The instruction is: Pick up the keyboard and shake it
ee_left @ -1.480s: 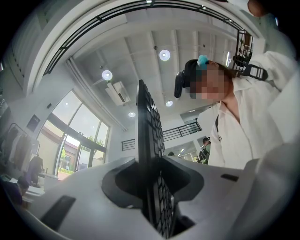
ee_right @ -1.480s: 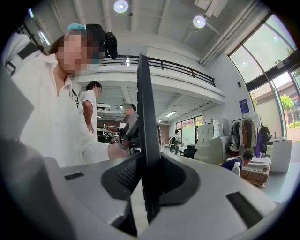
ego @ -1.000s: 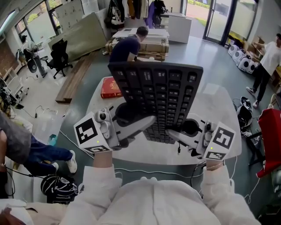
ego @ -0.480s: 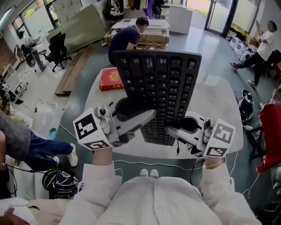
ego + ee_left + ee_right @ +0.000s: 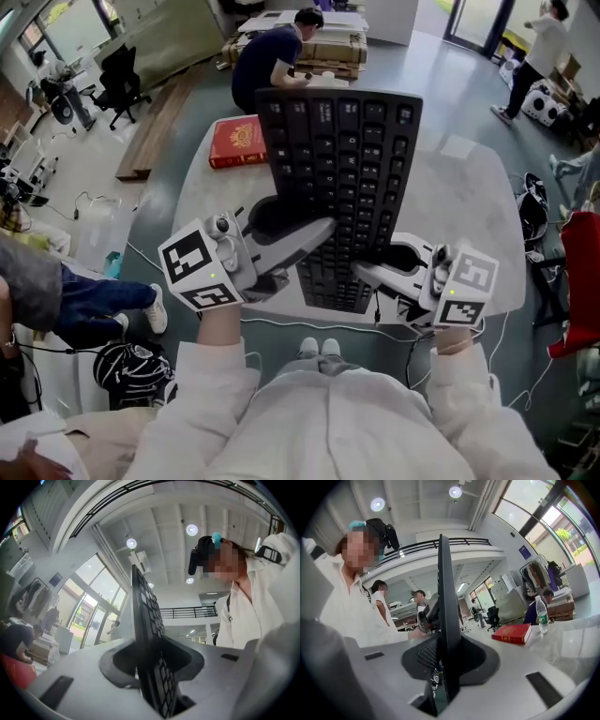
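I'm clamping the left gripper (image 5: pixel 322 232) partway closed on the keyboard (image 5: pixel 342 178), its jaws pressing on the keyboard's two faces near the lower left edge. In the left gripper view the keyboard (image 5: pixel 145 616) is rising edge-on straight out from between the jaws of the left gripper (image 5: pixel 152 667), key rows facing right. I'm holding the right gripper (image 5: pixel 361 272) the same way, partway closed on the lower right edge. In the right gripper view the dark slab (image 5: pixel 446 597) is standing thin and upright between that gripper's (image 5: pixel 440 667) jaws.

The keyboard is hanging in the air off the surface (image 5: pixel 459 216), gripped only at its near end, its long side running away from me and its keys facing up toward my head camera. Its far end is reaching toward the far edge of the surface.

A red book (image 5: pixel 234 141) is lying flat near the far left corner of the surface, and a clear bottle (image 5: pixel 541 613) is standing just beyond it. Past the far edge, a person in a dark top (image 5: pixel 272 61) is bending over stacked boxes.
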Action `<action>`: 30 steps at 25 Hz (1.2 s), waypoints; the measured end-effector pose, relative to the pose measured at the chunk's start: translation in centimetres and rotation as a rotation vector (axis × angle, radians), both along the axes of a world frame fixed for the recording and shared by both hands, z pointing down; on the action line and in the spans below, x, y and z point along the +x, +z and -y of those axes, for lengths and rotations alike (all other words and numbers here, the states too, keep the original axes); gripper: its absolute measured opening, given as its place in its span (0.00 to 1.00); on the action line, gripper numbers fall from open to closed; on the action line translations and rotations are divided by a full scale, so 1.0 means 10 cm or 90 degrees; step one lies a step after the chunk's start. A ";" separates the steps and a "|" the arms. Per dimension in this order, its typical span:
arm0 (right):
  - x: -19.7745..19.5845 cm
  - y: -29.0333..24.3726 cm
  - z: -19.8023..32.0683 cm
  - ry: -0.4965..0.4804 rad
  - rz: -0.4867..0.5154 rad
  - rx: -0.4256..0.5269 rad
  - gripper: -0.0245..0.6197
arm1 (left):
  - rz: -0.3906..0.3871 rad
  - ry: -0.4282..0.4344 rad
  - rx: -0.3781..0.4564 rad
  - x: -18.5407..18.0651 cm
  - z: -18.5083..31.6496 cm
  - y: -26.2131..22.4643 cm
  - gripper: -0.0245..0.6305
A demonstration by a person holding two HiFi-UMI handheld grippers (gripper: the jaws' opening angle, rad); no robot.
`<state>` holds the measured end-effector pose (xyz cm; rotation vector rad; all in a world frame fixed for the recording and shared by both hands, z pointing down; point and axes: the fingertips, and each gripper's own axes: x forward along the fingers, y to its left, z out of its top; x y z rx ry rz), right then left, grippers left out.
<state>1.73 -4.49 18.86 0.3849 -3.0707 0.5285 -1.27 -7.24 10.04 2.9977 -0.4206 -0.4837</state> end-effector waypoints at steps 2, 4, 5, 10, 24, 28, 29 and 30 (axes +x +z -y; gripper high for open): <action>0.01 0.08 0.00 0.001 0.002 -0.023 0.21 | 0.002 -0.005 -0.022 0.01 0.03 0.10 0.24; 0.02 0.16 0.05 0.004 0.003 -0.037 0.21 | 0.002 -0.009 -0.038 0.03 0.10 0.18 0.25; 0.03 0.19 0.07 0.006 0.004 -0.043 0.21 | 0.002 -0.012 -0.044 0.04 0.14 0.22 0.25; 0.06 0.38 0.11 0.012 0.014 -0.085 0.21 | 0.008 -0.019 -0.083 0.08 0.24 0.42 0.26; 0.05 0.97 0.14 0.032 0.009 -0.172 0.21 | 0.021 -0.024 -0.194 0.07 0.39 1.08 0.28; 0.08 1.09 0.18 0.040 0.010 -0.188 0.21 | 0.030 -0.031 -0.212 0.09 0.46 1.22 0.29; 0.08 1.13 0.20 0.042 0.009 -0.191 0.21 | 0.032 -0.033 -0.217 0.09 0.49 1.26 0.29; 0.08 1.17 0.22 0.044 0.007 -0.194 0.21 | 0.033 -0.034 -0.223 0.09 0.51 1.31 0.29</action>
